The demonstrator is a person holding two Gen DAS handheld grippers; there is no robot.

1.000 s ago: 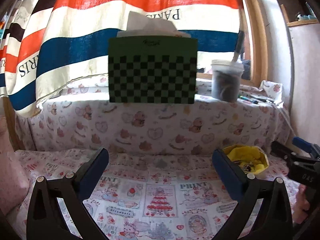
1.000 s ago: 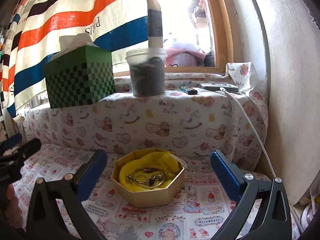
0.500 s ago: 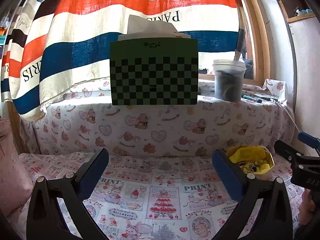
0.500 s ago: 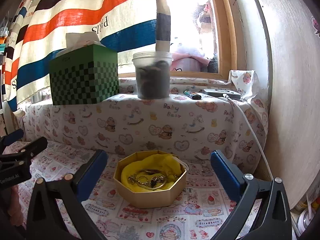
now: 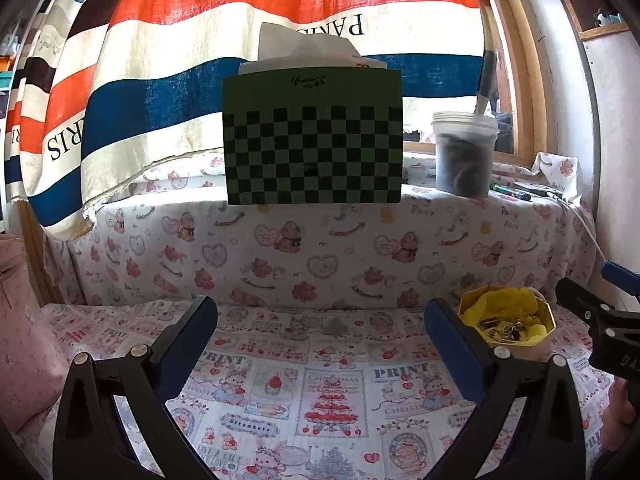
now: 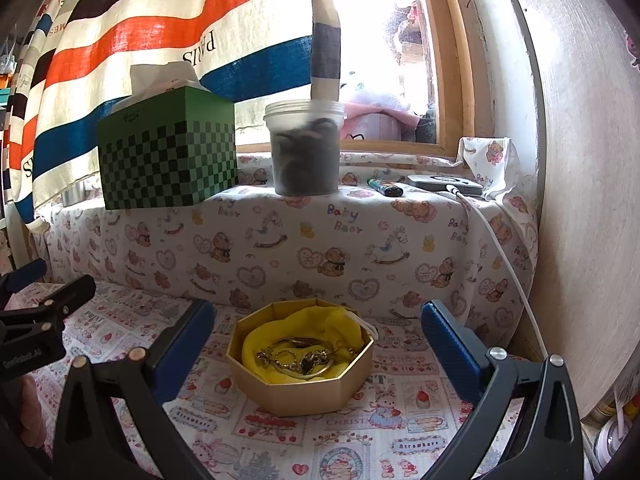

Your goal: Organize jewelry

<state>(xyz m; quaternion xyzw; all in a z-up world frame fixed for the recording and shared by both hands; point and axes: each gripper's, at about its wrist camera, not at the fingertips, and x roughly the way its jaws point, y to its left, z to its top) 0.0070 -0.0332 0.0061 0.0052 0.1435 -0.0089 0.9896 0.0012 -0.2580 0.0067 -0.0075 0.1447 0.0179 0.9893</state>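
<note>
Right wrist view puts the gold box (image 6: 301,376), jewelry (image 6: 300,358) tangled on its yellow lining, between the right gripper (image 6: 316,330)'s spread fingers. Left of the box, the left gripper (image 5: 320,330) gapes empty. Picking hasn't begun; next likely needs a careful pinch on one piece.

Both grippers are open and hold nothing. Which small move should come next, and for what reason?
Probably ease the right gripper forward and down toward the jewelry in the gold box. Its jaws are open and already frame the box, while the left gripper faces bare cloth with the box off to its right. The pieces lie tangled on yellow cloth, so aim at one ring.
</note>
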